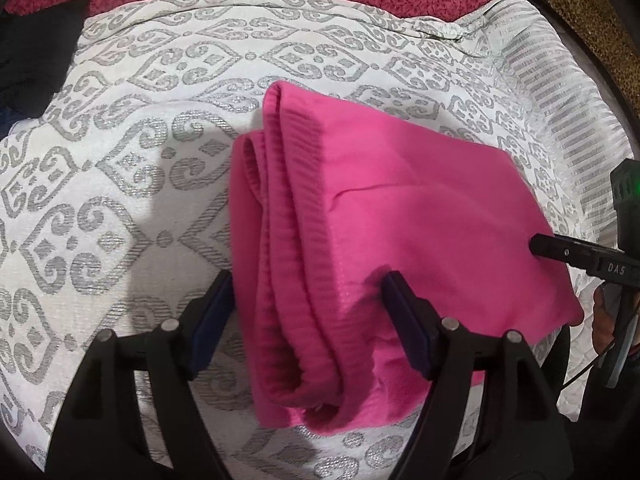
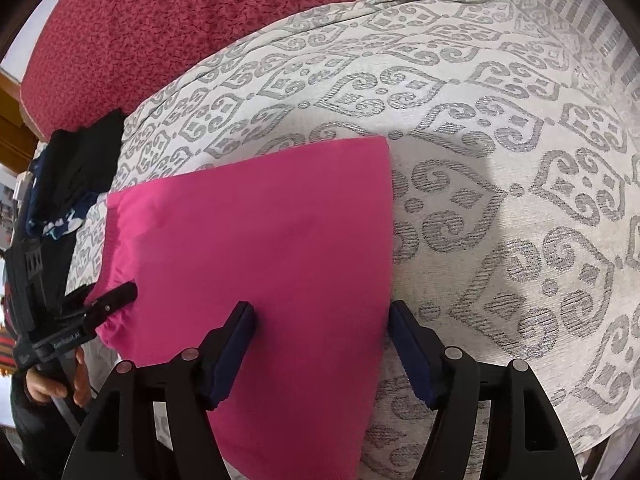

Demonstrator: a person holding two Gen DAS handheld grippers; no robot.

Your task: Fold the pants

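Observation:
The pink pants lie folded into a thick stack on the white and grey patterned cover. Ribbed cuffs and waistband layers show along the stack's left edge in the left wrist view. My left gripper is open, its fingers straddling the stack's near left edge. My right gripper is open over the right edge of the pants. Its finger shows at the right of the left wrist view, resting on the pants. The left gripper's finger shows at the pants' left side in the right wrist view.
A dark red textured blanket lies at the back of the cover. A pile of black and blue clothes sits at the left; it also shows in the left wrist view. The cover's striped border runs along the right.

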